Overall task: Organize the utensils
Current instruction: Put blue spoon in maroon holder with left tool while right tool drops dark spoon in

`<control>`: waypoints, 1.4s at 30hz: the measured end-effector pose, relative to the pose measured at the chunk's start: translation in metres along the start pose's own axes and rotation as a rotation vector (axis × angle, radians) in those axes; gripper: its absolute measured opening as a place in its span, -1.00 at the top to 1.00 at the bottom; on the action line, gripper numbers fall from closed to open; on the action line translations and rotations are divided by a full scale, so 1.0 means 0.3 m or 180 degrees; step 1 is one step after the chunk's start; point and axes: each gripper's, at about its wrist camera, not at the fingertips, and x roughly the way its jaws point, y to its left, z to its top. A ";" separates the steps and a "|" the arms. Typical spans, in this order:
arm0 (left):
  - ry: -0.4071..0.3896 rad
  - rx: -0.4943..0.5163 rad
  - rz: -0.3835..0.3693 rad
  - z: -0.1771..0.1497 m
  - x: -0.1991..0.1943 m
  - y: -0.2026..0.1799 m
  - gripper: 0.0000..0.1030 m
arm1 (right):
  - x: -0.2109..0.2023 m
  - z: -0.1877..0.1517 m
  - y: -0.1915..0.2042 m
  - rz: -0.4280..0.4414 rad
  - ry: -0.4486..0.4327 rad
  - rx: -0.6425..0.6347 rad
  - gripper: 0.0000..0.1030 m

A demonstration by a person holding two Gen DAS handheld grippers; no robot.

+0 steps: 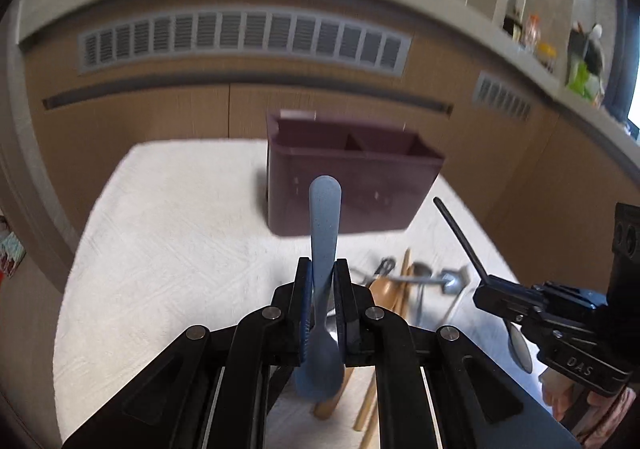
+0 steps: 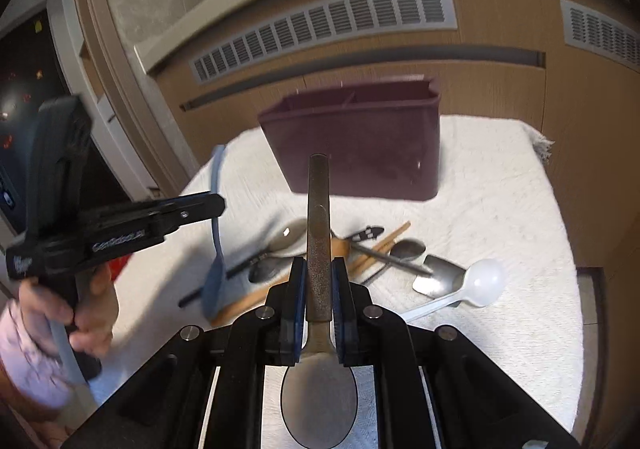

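My left gripper is shut on a blue spoon, handle pointing up and away, bowl hanging toward the camera. The right gripper is shut on a dark metal spoon, handle forward, bowl below the fingers. A maroon two-compartment utensil holder stands ahead on the white towel. Loose utensils lie in a pile between the grippers and the holder: wooden chopsticks, metal spoons, a white ladle. In the right wrist view the left gripper holds the blue spoon at left.
The towel covers a small table in front of wooden cabinets with vent grilles. A person's hand grips the left tool. A counter with jars runs at the upper right.
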 end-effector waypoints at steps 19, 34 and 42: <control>-0.1086 0.0244 -0.0083 0.471 -0.183 -0.073 0.79 | -0.165 0.491 0.028 -0.0219 -0.1390 -0.0347 0.80; -0.0812 0.0042 -0.0141 0.584 0.142 0.065 0.79 | 0.167 0.618 -0.090 -0.0269 -0.1337 -0.0210 0.80; -0.0561 0.0050 -0.0144 0.499 0.279 0.077 0.73 | 0.318 0.548 -0.147 -0.0271 -0.1144 -0.0240 0.69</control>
